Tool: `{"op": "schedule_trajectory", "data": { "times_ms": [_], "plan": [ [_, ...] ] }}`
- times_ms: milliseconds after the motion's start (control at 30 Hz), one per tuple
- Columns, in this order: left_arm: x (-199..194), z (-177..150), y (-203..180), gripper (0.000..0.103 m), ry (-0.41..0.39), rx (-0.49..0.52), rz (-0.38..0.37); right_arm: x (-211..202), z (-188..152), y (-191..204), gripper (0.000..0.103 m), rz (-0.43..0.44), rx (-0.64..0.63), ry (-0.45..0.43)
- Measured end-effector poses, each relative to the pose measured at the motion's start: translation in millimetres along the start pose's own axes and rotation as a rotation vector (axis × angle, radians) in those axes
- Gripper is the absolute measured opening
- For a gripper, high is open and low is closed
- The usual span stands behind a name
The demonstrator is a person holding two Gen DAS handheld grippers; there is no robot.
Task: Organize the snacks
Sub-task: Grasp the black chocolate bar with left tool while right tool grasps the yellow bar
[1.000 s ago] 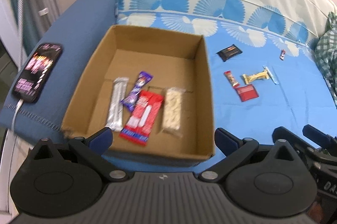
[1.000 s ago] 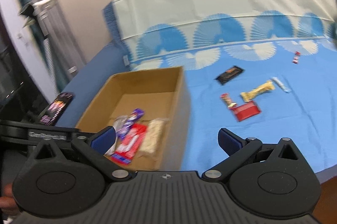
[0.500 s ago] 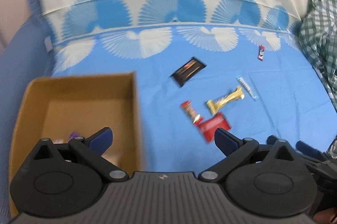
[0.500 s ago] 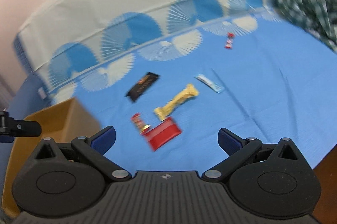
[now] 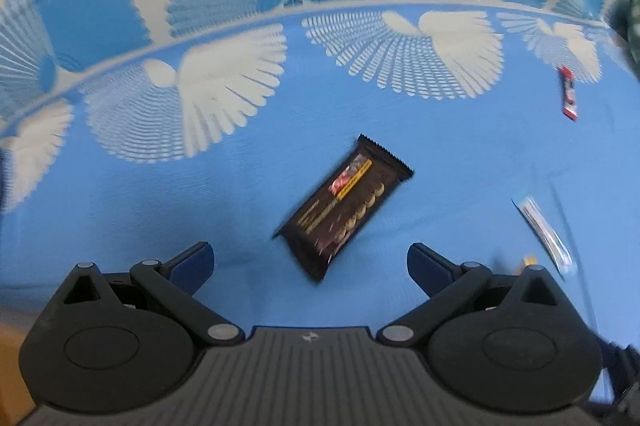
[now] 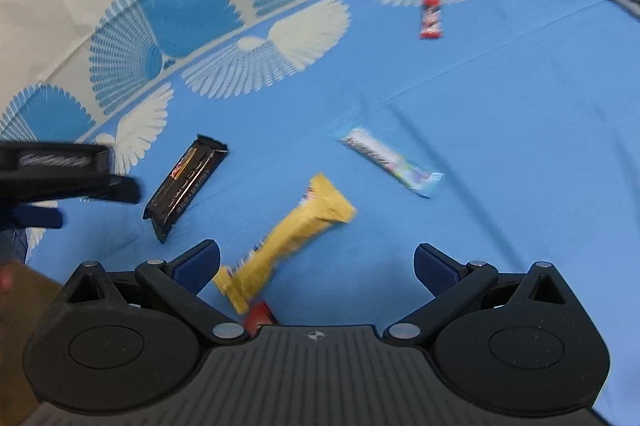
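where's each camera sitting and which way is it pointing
Left wrist: on the left hand-held gripper, angled down at the blue bedsheet, its open fingers framing the dark snack bar.
Right wrist: on the right hand-held gripper, facing the same sheet, open over the yellow snack bar; the left gripper shows at its left edge.
Shared: the dark bar, the pale blue-white bar and the small red snack.

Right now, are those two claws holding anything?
Left gripper: open, holding nothing, above the black snack bar.
Right gripper: open, holding nothing, over the yellow bar.
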State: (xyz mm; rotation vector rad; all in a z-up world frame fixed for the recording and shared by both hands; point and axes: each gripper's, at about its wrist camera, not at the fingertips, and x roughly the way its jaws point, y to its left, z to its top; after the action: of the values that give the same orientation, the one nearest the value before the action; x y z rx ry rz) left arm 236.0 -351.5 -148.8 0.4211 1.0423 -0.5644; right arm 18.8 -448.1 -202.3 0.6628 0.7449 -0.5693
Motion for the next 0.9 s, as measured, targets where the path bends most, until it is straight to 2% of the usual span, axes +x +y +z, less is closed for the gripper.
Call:
{"op": "schedule_trajectory", "data": {
  "times_ms": [100, 167, 233, 300, 400, 433, 467, 500, 533, 567, 667, 733, 900],
  "plan": [
    [30, 12, -7, 0.103, 0.009, 0.026, -0.018, 30, 6, 7, 0.102, -0.004, -0.058, 0.014],
    [47, 16, -17, 0.103, 0.021, 0.069, -0.012, 48, 8, 8, 0.103, -0.001, -0.061, 0.058],
    [64, 19, -23, 0.103, 0.049, 0.106, 0.005, 52, 7, 15, 0.103, -0.014, -0.121, 0.021],
    [79, 20, -24, 0.103, 0.076, 0.127, 0.023, 55, 5, 19, 0.103, -0.019, -0.173, 0.021],
    [82, 18, -13, 0.103, 0.061, 0.081, -0.031, 56, 3, 18, 0.102, -0.011, -0.183, -0.005],
    [81, 18, -10, 0.101, 0.062, 0.076, -0.032, 54, 0, 19, 0.098, -0.026, -0.193, -0.017],
    [78, 17, -9, 0.088, 0.049, 0.081, -0.037, 51, -3, 21, 0.081, -0.065, -0.225, -0.039],
    [72, 17, -8, 0.075, 0.029, 0.085, -0.053, 49, -7, 24, 0.059, -0.100, -0.264, -0.060],
    [66, 17, -7, 0.051, 0.011, 0.087, -0.069, 47, -9, 24, 0.051, -0.103, -0.279, -0.074],
    [61, 17, -6, 0.043, 0.015, 0.086, -0.075, 45, -10, 21, 0.040, -0.095, -0.268, -0.080],
    [49, 16, -4, 0.043, 0.011, 0.061, -0.082, 40, -6, 14, 0.029, -0.087, -0.229, -0.072],
    [37, 13, -1, 0.043, 0.002, 0.047, -0.093, 32, -2, 10, 0.028, -0.071, -0.200, -0.076],
    [-12, 4, 3, 0.043, -0.046, 0.007, -0.133, -4, 8, 12, 0.028, -0.082, -0.205, -0.158]
  ]
}}
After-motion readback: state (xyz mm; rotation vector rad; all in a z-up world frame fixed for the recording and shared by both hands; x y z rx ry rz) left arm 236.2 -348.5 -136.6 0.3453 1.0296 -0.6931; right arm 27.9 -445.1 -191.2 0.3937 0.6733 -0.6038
